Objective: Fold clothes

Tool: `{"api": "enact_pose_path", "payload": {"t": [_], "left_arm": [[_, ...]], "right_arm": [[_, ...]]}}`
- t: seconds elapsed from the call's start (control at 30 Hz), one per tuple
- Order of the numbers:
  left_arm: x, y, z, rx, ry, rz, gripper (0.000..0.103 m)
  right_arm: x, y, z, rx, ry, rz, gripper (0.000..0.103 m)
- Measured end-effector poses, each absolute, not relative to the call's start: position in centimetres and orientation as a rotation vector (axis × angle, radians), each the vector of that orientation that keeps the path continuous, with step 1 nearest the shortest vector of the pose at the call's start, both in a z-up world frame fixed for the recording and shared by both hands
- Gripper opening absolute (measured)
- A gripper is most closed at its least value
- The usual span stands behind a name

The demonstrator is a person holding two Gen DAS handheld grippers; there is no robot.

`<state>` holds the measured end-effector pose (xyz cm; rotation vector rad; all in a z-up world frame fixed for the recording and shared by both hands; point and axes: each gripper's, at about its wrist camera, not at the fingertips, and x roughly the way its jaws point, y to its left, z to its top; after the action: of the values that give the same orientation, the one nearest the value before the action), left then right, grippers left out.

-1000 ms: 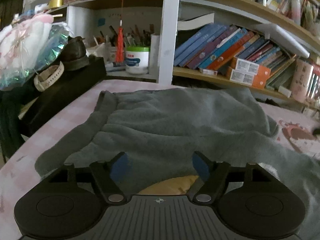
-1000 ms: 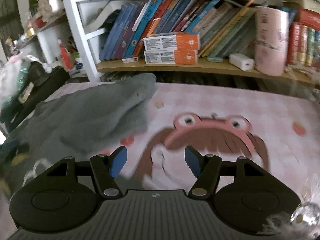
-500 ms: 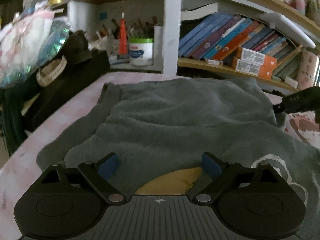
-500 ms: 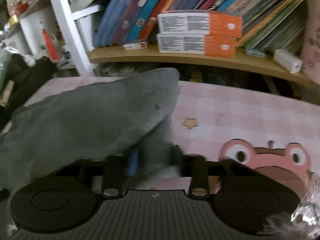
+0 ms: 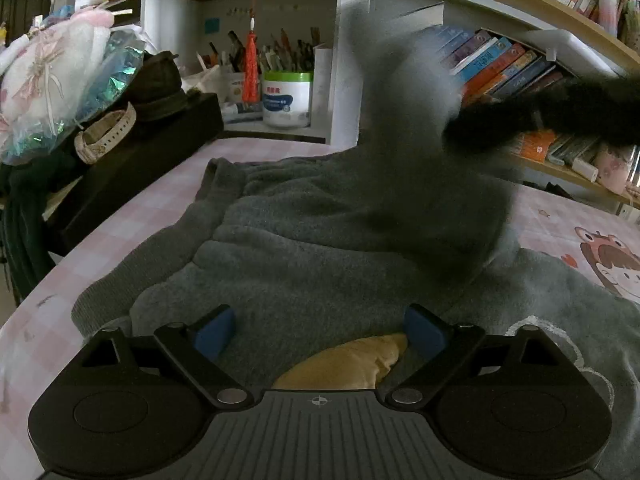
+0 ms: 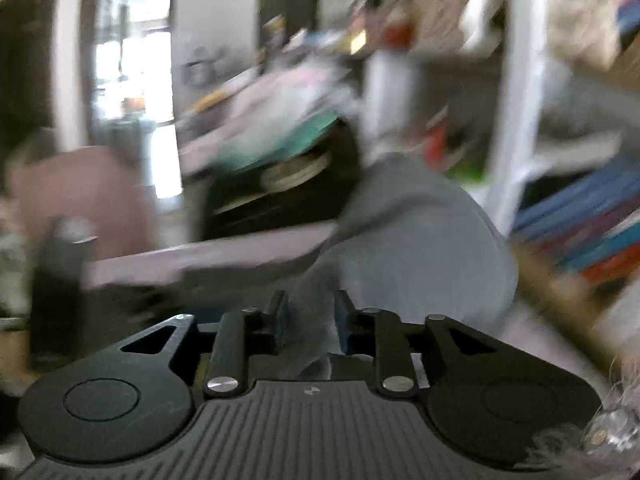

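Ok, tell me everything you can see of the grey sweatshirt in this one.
The grey sweatshirt is thick and fleecy, with ribbed edging, a white outline drawing and a yellow lining showing at its near edge. It lies rumpled on the pink checked tablecloth. One part is lifted, blurred, pinched in the right gripper, whose jaws have just been opening slightly. The left gripper stands open over the near edge.

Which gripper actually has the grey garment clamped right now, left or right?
The right gripper: a fold of the grey garment is pinched between its narrowed jaws and lifted. The left gripper stands wide open over the cloth, gripping nothing.
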<state>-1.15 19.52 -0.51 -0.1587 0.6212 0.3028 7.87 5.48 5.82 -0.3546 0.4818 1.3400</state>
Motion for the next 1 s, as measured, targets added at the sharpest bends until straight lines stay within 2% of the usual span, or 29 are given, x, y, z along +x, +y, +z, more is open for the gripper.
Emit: {"api": "enact_pose_path", "payload": {"t": [0.07,0.13,0.3,0.47,0.67,0.73,0.8,0.83,0.87,0.9,1.0], "left_arm": [[-1.1,19.5,-0.5,-0.157,0.621,0.304,0.094],[-1.1,19.5,-0.5,-0.158,0.62,0.303,0.094],[-1.2,19.5,-0.6,-0.157,0.62,0.302,0.095],[-1.1,19.6,-0.5,-0.156,0.622,0.302,0.095],[-1.1,19.5,-0.5,-0.161,0.622,0.3,0.095],[-1.1,19.6,-0.5,-0.164,0.622,0.298,0.095],[-1.1,19.6,-0.6,-0.169,0.622,0.295,0.096],[-1.1,19.6,-0.6,-0.17,0.622,0.294,0.096],[-1.1,19.7,-0.6,-0.172,0.622,0.294,0.096],[-1.1,19.7,-0.6,-0.174,0.622,0.293,0.096],[-1.1,19.8,-0.6,-0.177,0.623,0.289,0.097]], "right_arm": [[7.9,4.9,4.8,-0.332,0.529,1.342,0.047],[8.3,3.9,4.3,-0.321,0.551,1.299,0.048],[10.3,1.0,4.2,-0.262,0.581,1.147,0.062],[13.0,1.9,3.7,-0.204,0.668,1.135,0.067],[16.1,5.9,2.5,-0.005,0.817,1.079,0.065],[17.6,7.2,1.6,0.086,0.876,1.019,0.061],[19.2,8.3,0.4,0.16,0.944,0.951,0.044],[19.7,8.7,-0.2,0.188,0.974,0.922,0.042],[20.1,8.8,-0.6,0.203,0.986,0.901,0.03],[20.4,8.9,-1.0,0.216,0.993,0.884,0.023],[20.2,7.5,-0.3,0.215,0.932,0.898,0.015]]}}
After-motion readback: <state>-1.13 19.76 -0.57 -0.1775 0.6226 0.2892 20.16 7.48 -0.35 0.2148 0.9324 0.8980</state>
